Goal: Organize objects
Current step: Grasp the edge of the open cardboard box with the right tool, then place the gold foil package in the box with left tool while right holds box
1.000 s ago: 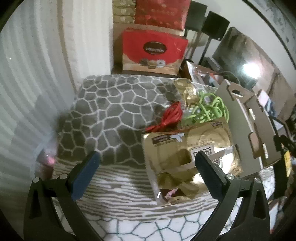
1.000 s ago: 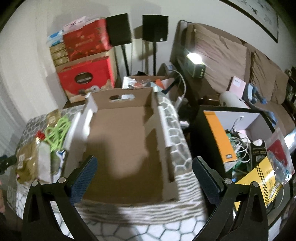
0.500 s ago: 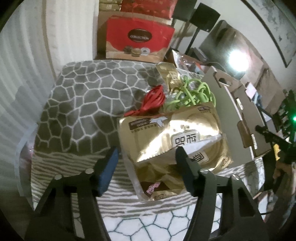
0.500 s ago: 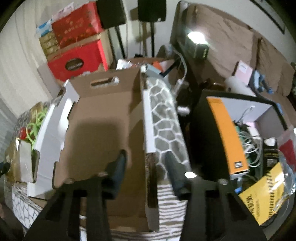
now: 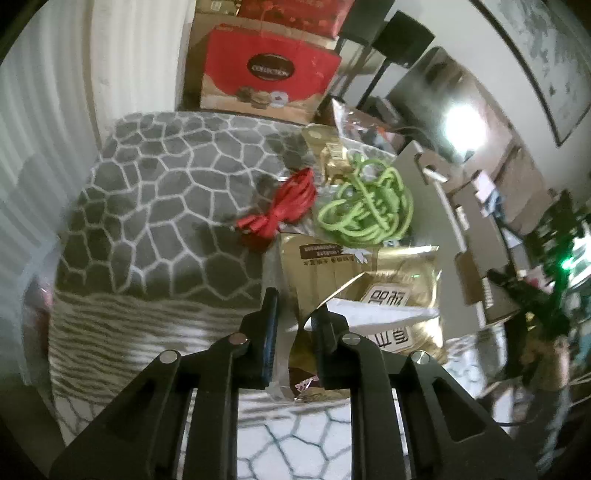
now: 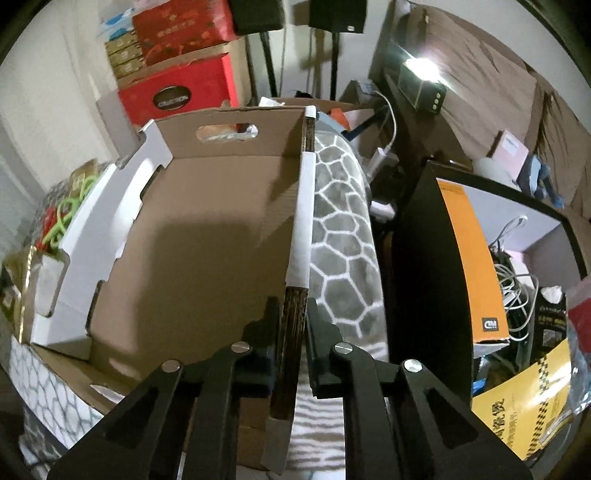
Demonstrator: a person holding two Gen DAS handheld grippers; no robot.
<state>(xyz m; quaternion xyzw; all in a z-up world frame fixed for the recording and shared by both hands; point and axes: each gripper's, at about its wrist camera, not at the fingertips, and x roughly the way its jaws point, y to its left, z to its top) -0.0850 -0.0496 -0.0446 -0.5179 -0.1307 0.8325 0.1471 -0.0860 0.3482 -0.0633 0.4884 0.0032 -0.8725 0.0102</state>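
Observation:
In the left wrist view my left gripper (image 5: 293, 314) is shut on the left edge of a gold snack bag (image 5: 373, 291) lying on a grey patterned blanket (image 5: 159, 206). Beyond the bag lie a red cord bundle (image 5: 284, 210), a green cord tangle (image 5: 365, 206) and a small gold packet (image 5: 332, 158). In the right wrist view my right gripper (image 6: 293, 317) is shut on the right wall (image 6: 301, 229) of an open, empty cardboard box (image 6: 192, 254). The cords and bag show left of the box (image 6: 55, 221).
Red gift boxes (image 5: 266, 81) are stacked against the far wall. Right of the box stand a black crate (image 6: 424, 266) with an orange box (image 6: 469, 258), cables and a yellow booklet (image 6: 524, 402). A sofa (image 6: 480, 92) and speakers (image 6: 336, 14) stand behind.
Both grippers have closed from wide open: the left onto the gold bag's edge, the right onto the box's right wall. Both moved forward and closer.

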